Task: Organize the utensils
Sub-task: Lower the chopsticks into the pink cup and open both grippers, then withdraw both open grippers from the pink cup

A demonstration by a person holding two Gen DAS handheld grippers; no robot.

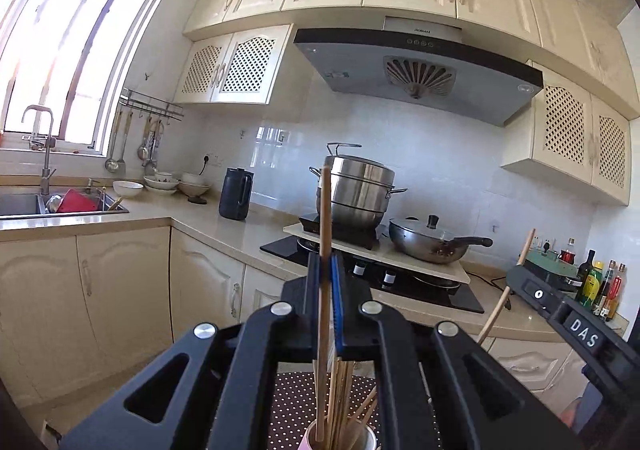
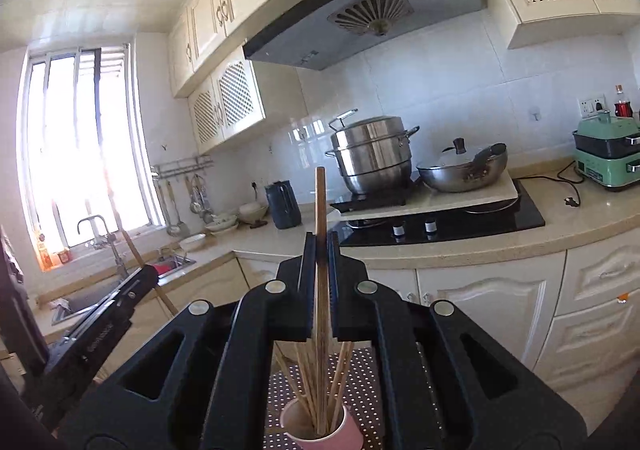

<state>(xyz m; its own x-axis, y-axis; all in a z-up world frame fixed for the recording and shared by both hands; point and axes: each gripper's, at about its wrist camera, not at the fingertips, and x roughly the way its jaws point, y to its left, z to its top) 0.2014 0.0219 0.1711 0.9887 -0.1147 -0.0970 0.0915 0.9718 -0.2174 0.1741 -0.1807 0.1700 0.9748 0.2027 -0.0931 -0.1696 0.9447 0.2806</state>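
So both hand-held grippers are up in the air over a pink cup (image 2: 320,428) that sits on a brown mat with white dots (image 2: 360,390), and each one has a single wooden chopstick pinched upright between its jaws. The left hand-held gripper (image 1: 326,270) is clamped on a light chopstick (image 1: 325,218) that runs from above the jaws straight down toward the cup, where its lower end sits in among the others. The right hand-held gripper (image 2: 320,250) is closed tight on a darker brown chopstick (image 2: 320,206), also standing near vertical, and its lower end reaches down into the cup too. The rest of the chopsticks (image 2: 308,382) are still standing loose in that cup, fanned out at different angles. From the left camera you can see the right hand-held gripper off to the side with its stick poking up, and the right camera shows the left one the same way. Behind all that is the kitchen worktop (image 2: 580,222) with a black cooktop (image 2: 480,218), a stacked steel steamer pot (image 2: 374,154) and a lidded wok (image 2: 464,170) next to it, plus a dark kettle (image 2: 283,204) farther along toward the sink (image 1: 24,204).
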